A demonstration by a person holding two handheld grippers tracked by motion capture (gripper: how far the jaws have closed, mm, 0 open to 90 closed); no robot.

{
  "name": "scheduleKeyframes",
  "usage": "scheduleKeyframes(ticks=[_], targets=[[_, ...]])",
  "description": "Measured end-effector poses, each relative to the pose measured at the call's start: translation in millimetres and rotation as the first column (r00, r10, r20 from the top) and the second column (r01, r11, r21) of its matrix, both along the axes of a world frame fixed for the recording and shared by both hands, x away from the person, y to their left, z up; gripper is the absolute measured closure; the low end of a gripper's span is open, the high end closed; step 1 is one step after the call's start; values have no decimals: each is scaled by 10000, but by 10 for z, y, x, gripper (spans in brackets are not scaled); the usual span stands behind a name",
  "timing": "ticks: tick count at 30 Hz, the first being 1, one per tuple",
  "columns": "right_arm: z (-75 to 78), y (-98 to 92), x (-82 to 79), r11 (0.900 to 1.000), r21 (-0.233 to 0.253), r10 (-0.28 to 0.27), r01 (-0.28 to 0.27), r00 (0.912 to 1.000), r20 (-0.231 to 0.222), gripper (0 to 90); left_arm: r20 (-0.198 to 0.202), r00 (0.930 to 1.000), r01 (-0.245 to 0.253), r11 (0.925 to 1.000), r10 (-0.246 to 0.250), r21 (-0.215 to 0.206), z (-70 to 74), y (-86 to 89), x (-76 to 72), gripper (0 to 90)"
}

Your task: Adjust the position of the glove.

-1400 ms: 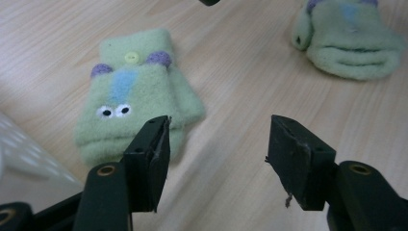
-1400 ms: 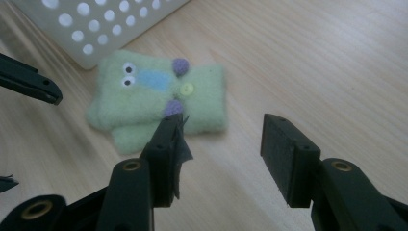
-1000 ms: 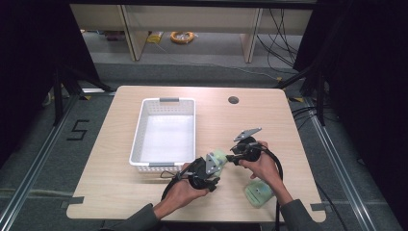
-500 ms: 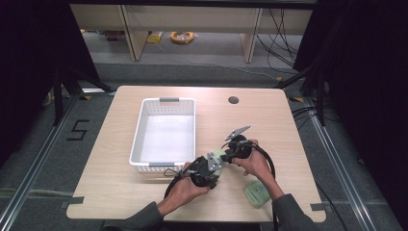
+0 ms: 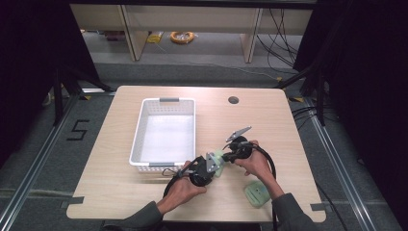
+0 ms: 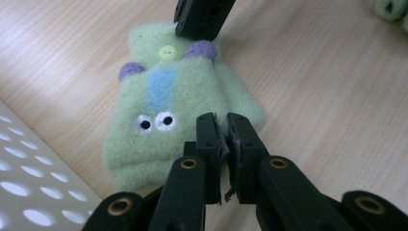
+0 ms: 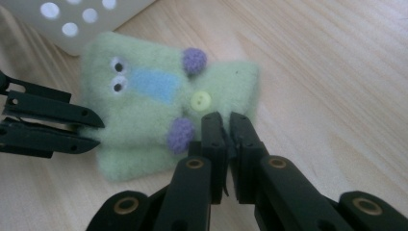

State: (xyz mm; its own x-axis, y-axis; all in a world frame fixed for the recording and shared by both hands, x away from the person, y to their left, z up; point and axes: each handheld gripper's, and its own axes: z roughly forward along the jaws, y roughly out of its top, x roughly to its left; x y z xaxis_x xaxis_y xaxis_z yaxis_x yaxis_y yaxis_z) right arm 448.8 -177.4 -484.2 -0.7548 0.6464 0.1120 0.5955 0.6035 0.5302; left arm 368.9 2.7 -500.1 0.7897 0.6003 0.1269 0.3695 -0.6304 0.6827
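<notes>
- A pale green fleece mitten with a face of two white eyes, a blue stripe, two purple pom-poms and a yellow button [image 6: 168,120] lay flat on the light wooden table [image 5: 288,125], just beside the near right corner of the white perforated plastic basket [image 5: 163,132].
- The left gripper [image 6: 221,126] had its two black jaws drawn together, the tips sitting at the mitten's edge near the eyes; a thin fold of green fleece appeared pinched between them, though that could not be told for certain.
- The right gripper [image 7: 223,126] also had its jaws drawn close, with a narrow slit between the pads, at the mitten's opposite end just below the yellow button [image 7: 200,101]; whether it clamped fleece could not be told.
- In the high view the two grippers met over the mitten [image 5: 217,159], the left hand [image 5: 180,190] and the right hand [image 5: 257,163] coming in from the table's near edge.
- A second pale green mitten [image 5: 256,194] lay apart, near the right forearm at the table's front edge.
- The basket held nothing that could be made out.
</notes>
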Motion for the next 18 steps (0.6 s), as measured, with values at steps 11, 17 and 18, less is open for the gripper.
scheduleKeyframes(ticks=[11, 17, 18], targets=[[321, -136, -463, 9951, 918, 277, -354, 9961, 833, 871, 272, 9941, 1053, 9941, -1046, -262, 277, 216, -283, 853], [296, -184, -929, 9885, 1481, 200, -303, 9973, 704, 871, 5, 9890, 1477, 9885, -1478, -337, 257, 307, -536, 852], [277, -194, -981, 9885, 1459, 286, -405, 9962, 828, 871, 5, 9890, 1477, 9885, -1478, -337, 257, 307, -536, 852]])
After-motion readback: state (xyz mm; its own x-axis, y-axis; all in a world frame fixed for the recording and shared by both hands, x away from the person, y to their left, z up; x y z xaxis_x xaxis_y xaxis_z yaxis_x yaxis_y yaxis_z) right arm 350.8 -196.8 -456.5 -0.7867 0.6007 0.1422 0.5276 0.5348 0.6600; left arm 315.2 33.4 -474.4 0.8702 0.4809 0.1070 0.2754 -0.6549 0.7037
